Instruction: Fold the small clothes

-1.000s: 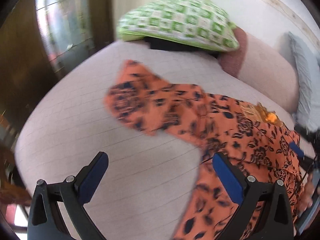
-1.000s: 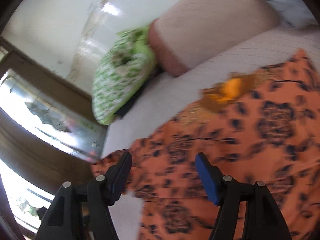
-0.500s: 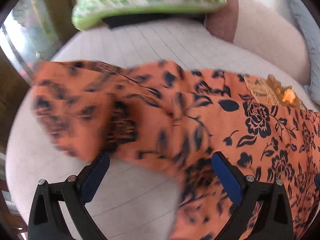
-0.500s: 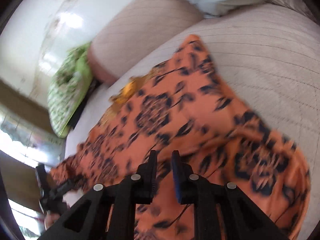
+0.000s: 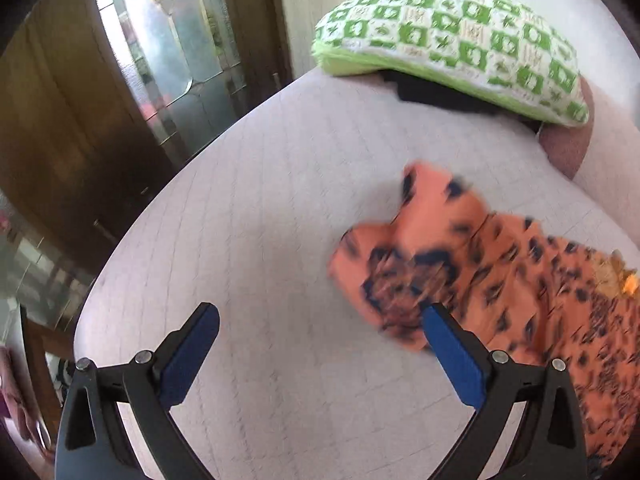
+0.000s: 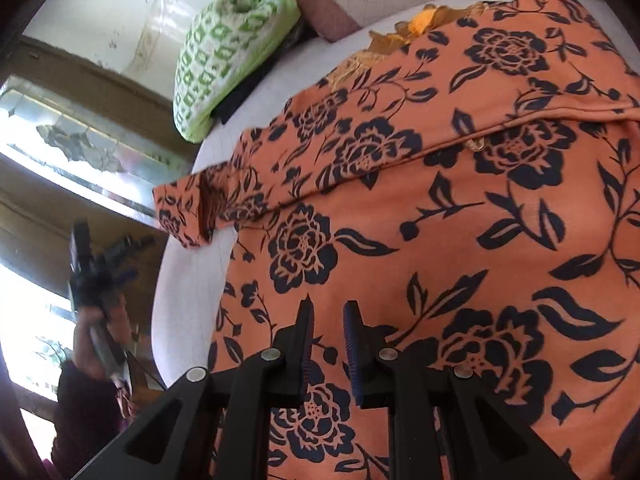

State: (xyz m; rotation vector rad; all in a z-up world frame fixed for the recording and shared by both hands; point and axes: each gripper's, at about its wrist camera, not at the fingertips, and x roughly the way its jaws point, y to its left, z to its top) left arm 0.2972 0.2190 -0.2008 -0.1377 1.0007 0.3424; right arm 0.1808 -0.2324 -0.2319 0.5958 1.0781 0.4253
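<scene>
Garment: orange garment (image 6: 460, 208) printed with dark blue roses and leaves, spread over the pale quilted bed cover (image 5: 280, 208); a gold embroidered patch shows near its far edge.
Sleeve: one sleeve (image 6: 208, 208) lies out to the side on the cover, its cuff end folded over; in the left wrist view it is blurred.
Right gripper: right gripper (image 6: 326, 320) points down at the cloth, its two blue-padded fingers (image 6: 352, 344) drawn close with only a narrow slit between them. The printed cloth fills the view ahead of and around the tips; whether a pinch of fabric sits in the slit cannot be told.
Left gripper: left gripper (image 5: 320, 344) has its fingers wide apart with nothing between them but bare cover. The sleeve end lies just beyond the tip of the finger on the picture's right (image 5: 452, 352); contact cannot be told. The other finger is well clear of the cloth.
Cushion: green-and-white checked cushion (image 5: 452, 36) at the far end of the bed, resting on a dark object, beside a pinkish bolster (image 6: 324, 4).
Person: a hand (image 6: 96, 320) grips the left tool's handle, seen at the right wrist view's left edge.
</scene>
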